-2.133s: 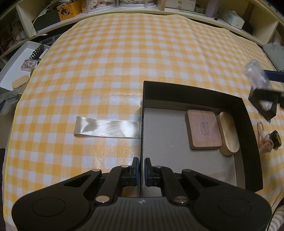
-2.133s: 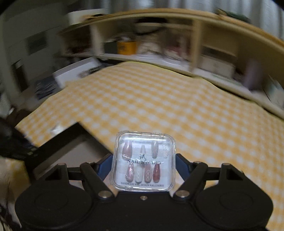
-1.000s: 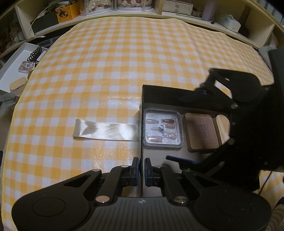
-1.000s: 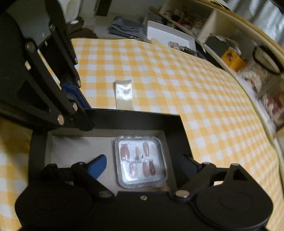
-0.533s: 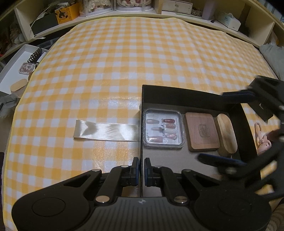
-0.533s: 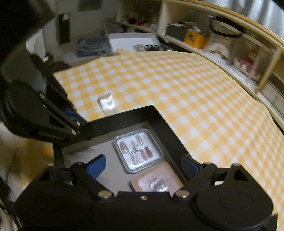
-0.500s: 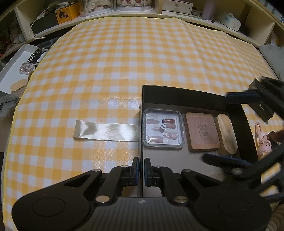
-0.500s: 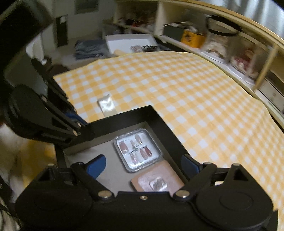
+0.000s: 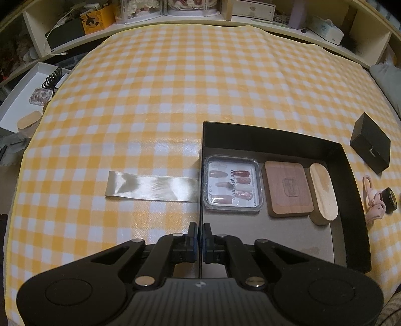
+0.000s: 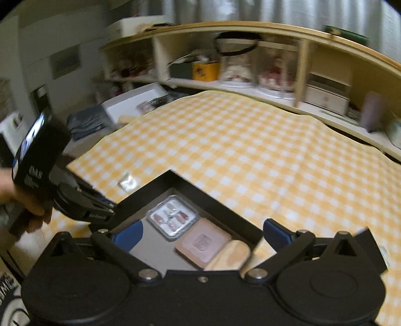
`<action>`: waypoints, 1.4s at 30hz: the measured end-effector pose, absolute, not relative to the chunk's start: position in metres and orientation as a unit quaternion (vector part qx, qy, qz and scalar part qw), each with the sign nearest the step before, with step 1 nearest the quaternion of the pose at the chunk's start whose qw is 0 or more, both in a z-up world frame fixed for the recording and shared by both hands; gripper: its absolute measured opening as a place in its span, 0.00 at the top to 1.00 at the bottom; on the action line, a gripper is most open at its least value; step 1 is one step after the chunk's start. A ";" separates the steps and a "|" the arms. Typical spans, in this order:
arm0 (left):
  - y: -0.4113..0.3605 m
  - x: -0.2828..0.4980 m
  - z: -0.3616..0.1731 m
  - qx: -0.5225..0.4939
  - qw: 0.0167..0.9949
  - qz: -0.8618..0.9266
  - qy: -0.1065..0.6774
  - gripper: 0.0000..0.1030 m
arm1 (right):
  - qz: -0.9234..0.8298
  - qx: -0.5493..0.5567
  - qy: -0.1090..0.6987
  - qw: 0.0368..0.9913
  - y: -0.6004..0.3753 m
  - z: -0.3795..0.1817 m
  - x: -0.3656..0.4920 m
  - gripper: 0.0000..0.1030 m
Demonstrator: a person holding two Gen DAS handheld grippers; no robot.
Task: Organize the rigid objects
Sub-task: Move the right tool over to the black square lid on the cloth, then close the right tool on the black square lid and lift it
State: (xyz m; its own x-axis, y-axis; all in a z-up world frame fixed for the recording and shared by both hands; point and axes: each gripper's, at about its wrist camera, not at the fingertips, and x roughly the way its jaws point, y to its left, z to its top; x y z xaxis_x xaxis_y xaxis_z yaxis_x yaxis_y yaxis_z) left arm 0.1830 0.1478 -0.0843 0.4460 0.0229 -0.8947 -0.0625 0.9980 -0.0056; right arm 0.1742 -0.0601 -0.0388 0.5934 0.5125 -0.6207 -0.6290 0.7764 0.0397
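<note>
A black open box (image 9: 349,180) lies on the yellow checked tablecloth. Inside it, side by side, are a clear case of press-on nails (image 9: 233,186), a square wooden block (image 9: 288,191) and an oval wooden piece (image 9: 323,194). My left gripper (image 9: 200,225) is shut on the box's left wall. My right gripper (image 10: 201,233) hovers above the box's right side with its jaws opening wide and nothing gripped. Through its gap I see the nail case (image 10: 173,219), the block (image 10: 203,242) and the oval piece (image 10: 230,254). A hand (image 10: 30,200) holds the left gripper (image 10: 85,203).
A satin ribbon strip (image 9: 153,189) lies left of the box. Right of the box are a small black box (image 9: 371,148), a pink strap (image 9: 373,200) and a small black round thing (image 9: 389,203). Cluttered shelves (image 9: 190,10) ring the table; a white tray (image 9: 22,97) sits far left.
The right gripper let go of the nail case inside the box, then rose and drew back to the right, out of the left wrist view. The left gripper stayed clamped on the wall.
</note>
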 end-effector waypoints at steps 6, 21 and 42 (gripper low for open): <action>0.150 0.185 -0.085 -0.017 0.850 0.025 0.525 0.97 | 0.261 -0.031 0.308 0.914 -0.099 -0.029 0.169 0.00; 0.139 0.195 -0.091 0.005 0.856 0.032 0.517 0.98 | 0.072 0.094 0.285 0.951 -0.217 -0.027 0.195 0.00; 0.140 0.198 -0.092 0.004 0.855 0.031 0.518 0.97 | -0.038 0.244 0.336 0.909 -0.308 -0.119 0.289 0.21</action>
